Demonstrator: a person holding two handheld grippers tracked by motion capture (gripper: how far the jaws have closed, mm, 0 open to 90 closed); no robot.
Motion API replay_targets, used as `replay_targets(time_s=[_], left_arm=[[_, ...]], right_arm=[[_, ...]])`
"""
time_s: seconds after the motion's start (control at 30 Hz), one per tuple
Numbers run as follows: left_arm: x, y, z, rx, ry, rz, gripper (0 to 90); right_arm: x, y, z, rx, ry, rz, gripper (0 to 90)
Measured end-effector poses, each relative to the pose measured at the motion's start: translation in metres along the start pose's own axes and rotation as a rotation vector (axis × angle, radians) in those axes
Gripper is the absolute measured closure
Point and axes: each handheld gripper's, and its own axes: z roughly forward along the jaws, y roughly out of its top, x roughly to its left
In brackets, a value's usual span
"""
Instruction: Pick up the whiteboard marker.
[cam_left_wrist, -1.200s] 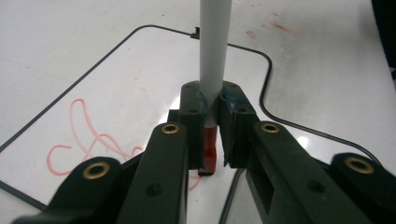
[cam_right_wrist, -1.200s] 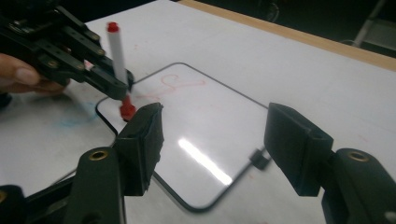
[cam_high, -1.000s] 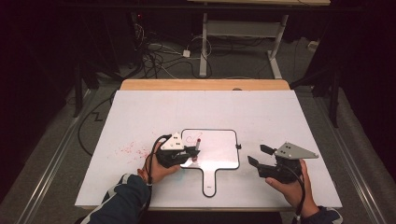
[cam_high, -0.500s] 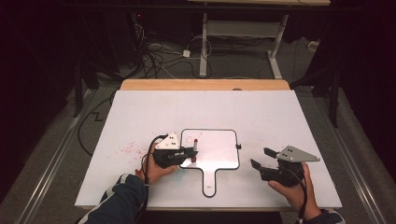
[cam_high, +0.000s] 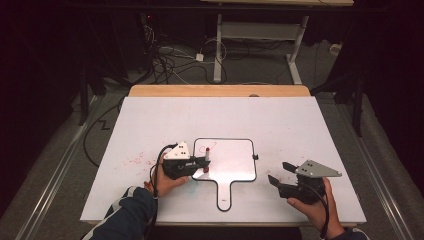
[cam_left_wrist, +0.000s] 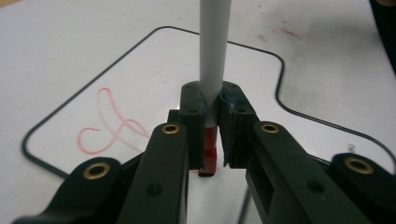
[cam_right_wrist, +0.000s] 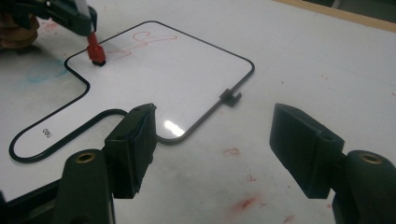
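A small paddle-shaped whiteboard (cam_high: 230, 160) with a black rim lies on the white table, and a red scribble (cam_left_wrist: 112, 126) marks its far left part. My left gripper (cam_high: 201, 167) is shut on a white marker (cam_high: 206, 159), which stands upright with its red end (cam_left_wrist: 211, 151) down on the board. In the left gripper view the pads (cam_left_wrist: 194, 116) clamp the marker's barrel (cam_left_wrist: 214, 46). My right gripper (cam_high: 278, 172) hovers right of the board, near the front edge. Its jaws have just been opening and nothing is between them (cam_right_wrist: 212, 144); the board (cam_right_wrist: 163, 79) lies ahead.
Red smudges (cam_high: 137, 161) stain the table left of the board, and more lie near the right gripper (cam_right_wrist: 243, 203). A small black clip (cam_high: 255, 157) sits on the board's right rim. A wooden strip (cam_high: 220, 91) edges the far side, with cables and desk legs on the floor beyond.
The right gripper has drifted slightly toward the near edge and its jaws stand a little wider. The left gripper and the marker have barely shifted.
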Motion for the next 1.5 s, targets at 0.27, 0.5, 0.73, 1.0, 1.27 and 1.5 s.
replay_targets(time_s=[0.27, 0.5, 0.73, 1.0, 1.27, 1.5], left_arm=[[-0.010, 0.001, 0.003, 0.003, -0.057, 0.008, 78.7], [0.000, 0.000, -0.001, 0.004, 0.003, 0.012, 78.6], [0.012, -0.001, 0.001, -0.013, 0.025, -0.040, 78.7], [-0.009, -0.009, -0.008, -0.009, -0.043, -0.018, 78.6], [-0.011, -0.004, -0.005, 0.009, -0.010, 0.032, 78.6], [0.006, -0.002, 0.000, -0.008, 0.011, -0.011, 78.7]], right_arm=[[0.006, -0.005, 0.001, 0.003, -0.036, -0.055, 26.3], [0.011, -0.006, 0.004, 0.007, -0.036, -0.089, 26.2], [0.012, -0.005, 0.008, 0.006, -0.027, -0.101, 26.2], [0.011, -0.006, 0.006, 0.006, -0.027, -0.103, 26.3], [0.012, -0.005, 0.007, 0.006, -0.023, -0.108, 26.3], [0.010, -0.005, 0.007, 0.004, -0.021, -0.101, 26.3]])
